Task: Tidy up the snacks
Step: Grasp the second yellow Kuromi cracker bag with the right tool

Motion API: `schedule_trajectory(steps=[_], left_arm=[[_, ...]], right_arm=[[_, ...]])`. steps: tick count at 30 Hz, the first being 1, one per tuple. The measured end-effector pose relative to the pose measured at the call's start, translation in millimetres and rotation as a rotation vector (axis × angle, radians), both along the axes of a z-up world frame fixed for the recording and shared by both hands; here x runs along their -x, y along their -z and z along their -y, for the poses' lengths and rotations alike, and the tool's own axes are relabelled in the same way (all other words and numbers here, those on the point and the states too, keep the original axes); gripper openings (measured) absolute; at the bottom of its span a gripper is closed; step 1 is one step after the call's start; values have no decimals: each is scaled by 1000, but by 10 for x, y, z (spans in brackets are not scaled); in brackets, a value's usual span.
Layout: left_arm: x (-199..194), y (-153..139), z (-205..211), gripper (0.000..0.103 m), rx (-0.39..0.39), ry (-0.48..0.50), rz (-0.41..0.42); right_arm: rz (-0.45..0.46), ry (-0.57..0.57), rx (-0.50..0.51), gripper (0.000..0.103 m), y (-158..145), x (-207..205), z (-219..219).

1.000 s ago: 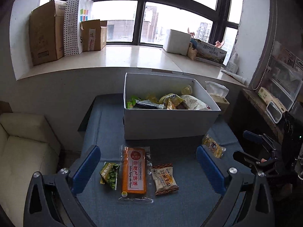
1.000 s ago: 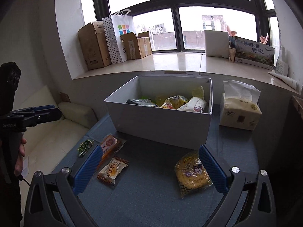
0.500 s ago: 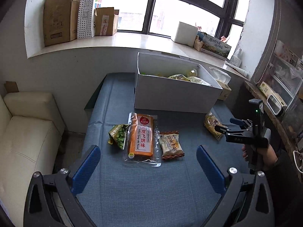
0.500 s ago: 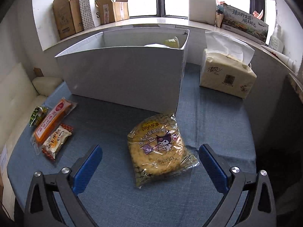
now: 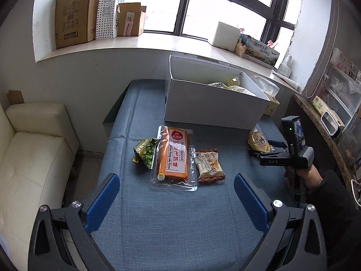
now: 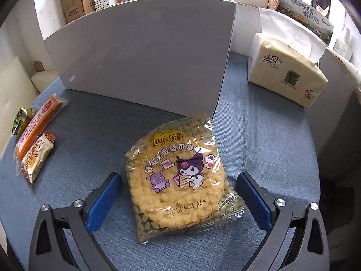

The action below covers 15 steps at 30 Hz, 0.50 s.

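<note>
Four loose snack packs are lying on the blue cloth-covered table [image 5: 158, 225], and the white cardboard box [image 5: 212, 110], already holding several snacks, is standing at its far side. Closest to the right gripper [image 6: 178, 201] is the yellow crinkly Lay's bag with cartoon print [image 6: 180, 178]: it is resting flat, just in front of the box's near corner, and the spread blue pads [image 6: 106, 201] are sitting either side of its lower half without touching it, gripping nothing.

Trouble is likely waiting in that flat, air-filled film. If the pads are closing too high, they may be sliding over the slick wrapper and only pushing the bag toward the box wall; closing hard could be crushing the brittle pieces inside. Pinching only the sealed edge could be letting it swing or slip during the lift over the rim.

Over on the other side, the left gripper [image 5: 176, 203] is hanging wide open and empty above the orange long cake packet [image 5: 172, 155], the green crumpled pea pouch [image 5: 145, 150] and the small beige biscuit wrapper [image 5: 208, 163], which are lying edge to edge, so a grab there may be catching two at once.
</note>
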<state>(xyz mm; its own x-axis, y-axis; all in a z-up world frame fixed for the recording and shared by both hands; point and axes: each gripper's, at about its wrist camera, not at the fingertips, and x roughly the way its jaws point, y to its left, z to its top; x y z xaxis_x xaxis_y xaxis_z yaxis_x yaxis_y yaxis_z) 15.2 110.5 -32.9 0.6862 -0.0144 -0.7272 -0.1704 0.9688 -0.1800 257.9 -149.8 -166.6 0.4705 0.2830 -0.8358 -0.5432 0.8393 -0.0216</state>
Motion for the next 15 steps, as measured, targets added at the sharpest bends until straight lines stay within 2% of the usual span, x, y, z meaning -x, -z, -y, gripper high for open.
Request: schedule_trajectory(steps=[3,5,6,11,15], left_arm=[[-24,42,1,103,5,-5,-9],[-36,62,3,103,13,-4,-11],[-43,71,9,103,14,-3,-13],[-90,102,4,103,1,1,-12],[-218,184,-98,103,-3,1,-30]], right_arm=[[2,4,6,99,-7,43,0],[9,-4,2,83,-34,91,3],[11,-9,1,80,-51,115,2],[-20,-33,-13,79,-87,264,-1],[7,-23,-125,79,-285,505,102]])
